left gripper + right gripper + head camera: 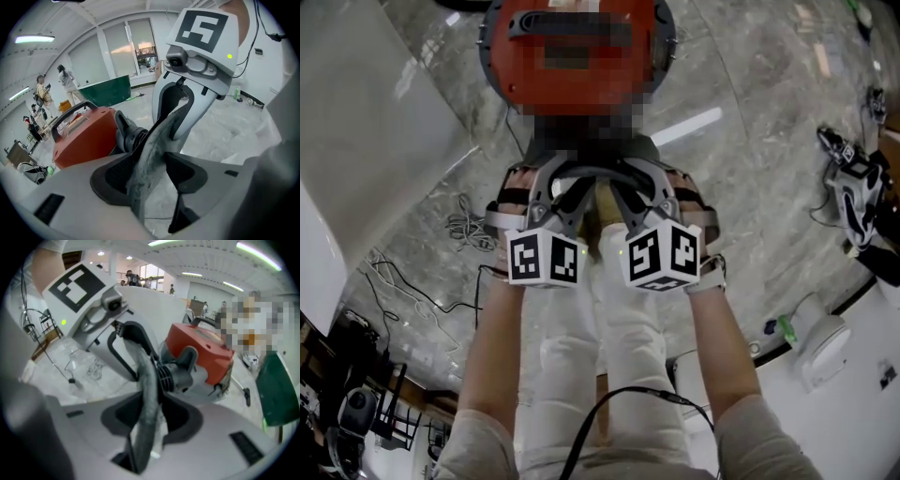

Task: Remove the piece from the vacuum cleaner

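Standing far on the floor: red vacuum [511, 70], with the dark ribbed piece [180, 373] seated in its near side. Left gripper [567, 192] and right gripper [628, 197] sit side by side just near of it, both released, jaws apart, clamping nothing. A grey fuzzy strip [150, 164] runs up the middle of each gripper view.

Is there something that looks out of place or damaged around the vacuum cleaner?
Only loose cables, lying tangled on the floor near the vacuum cleaner; nothing looks damaged or spilled.
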